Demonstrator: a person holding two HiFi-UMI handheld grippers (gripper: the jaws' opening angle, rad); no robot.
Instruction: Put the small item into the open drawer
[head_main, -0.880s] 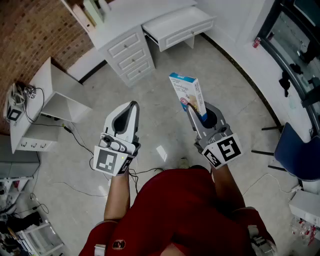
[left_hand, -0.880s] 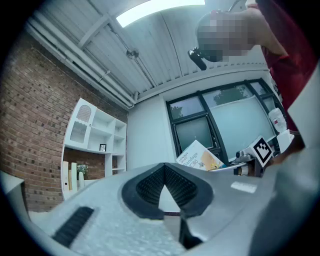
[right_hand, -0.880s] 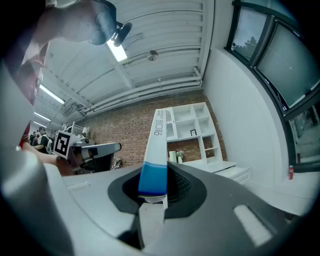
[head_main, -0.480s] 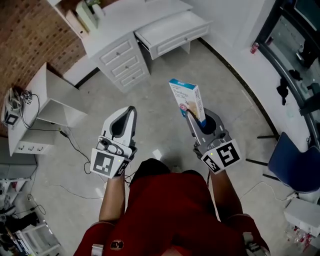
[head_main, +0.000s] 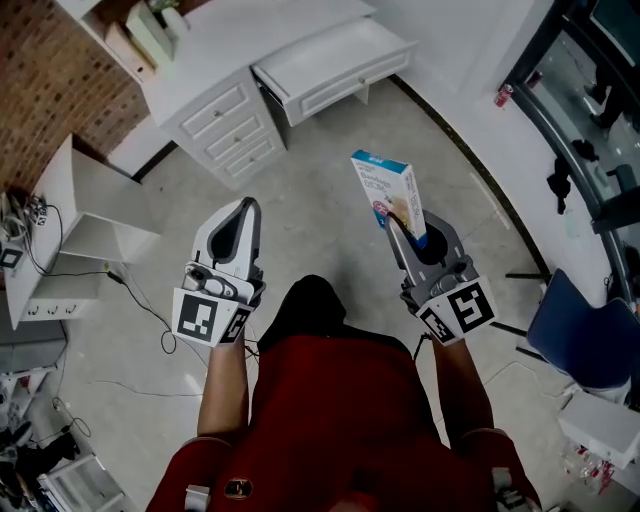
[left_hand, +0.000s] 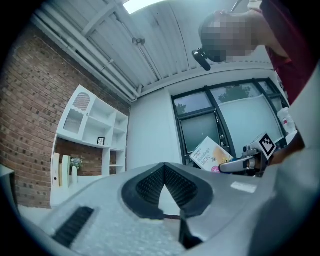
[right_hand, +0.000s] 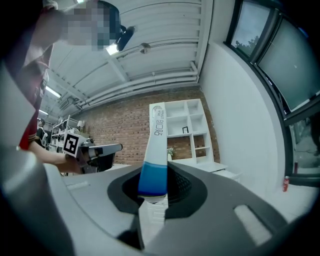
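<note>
Small box (head_main: 390, 197): flat, white and blue, upright, held aloft at right.
Drawer (head_main: 330, 60): white, pulled open, far centre.

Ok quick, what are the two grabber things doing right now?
The left gripper is closed, with nothing in it.
The right gripper is closed on the blue and white box.
</note>
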